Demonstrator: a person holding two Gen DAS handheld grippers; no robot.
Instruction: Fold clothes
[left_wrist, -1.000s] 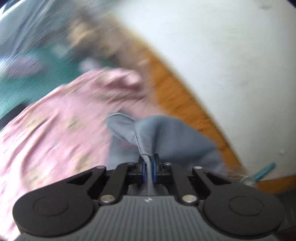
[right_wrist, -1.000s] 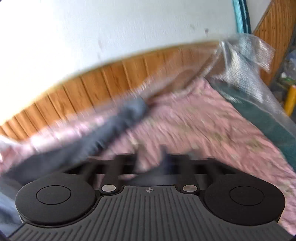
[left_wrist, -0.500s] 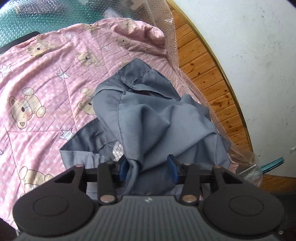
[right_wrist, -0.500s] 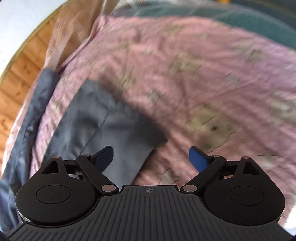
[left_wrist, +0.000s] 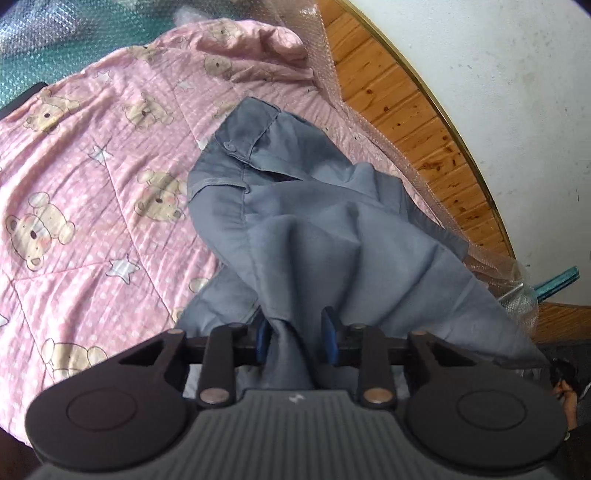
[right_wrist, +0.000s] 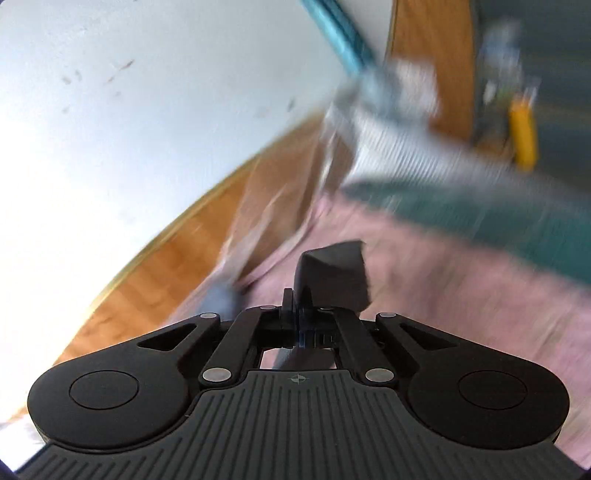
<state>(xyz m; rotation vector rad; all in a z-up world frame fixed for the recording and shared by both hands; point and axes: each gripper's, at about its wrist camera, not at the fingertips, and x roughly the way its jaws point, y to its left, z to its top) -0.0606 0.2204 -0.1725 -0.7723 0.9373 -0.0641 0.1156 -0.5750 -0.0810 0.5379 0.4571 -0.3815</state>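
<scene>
A grey garment (left_wrist: 314, 229) lies crumpled on a pink teddy-bear quilt (left_wrist: 92, 206); its waistband with a button points away from me. My left gripper (left_wrist: 295, 332) hangs over its near end, jaws a little apart, with a bunch of the grey cloth rising between the blue pads (left_wrist: 328, 332). In the blurred right wrist view my right gripper (right_wrist: 299, 314) is shut on a dark grey corner of the garment (right_wrist: 332, 269), which sticks up past the fingers above the quilt (right_wrist: 461, 295).
A wooden headboard (left_wrist: 406, 110) and white wall (left_wrist: 517, 92) run along the right of the bed, with bubble wrap (left_wrist: 325, 66) between. Green bedding (left_wrist: 55, 44) lies beyond the quilt. A teal object (left_wrist: 557, 280) lies by the wall.
My left gripper opened and stays slightly open over the garment. My right gripper, open half a second ago above the grey cloth, has shut on a corner and swung up towards the wall.
</scene>
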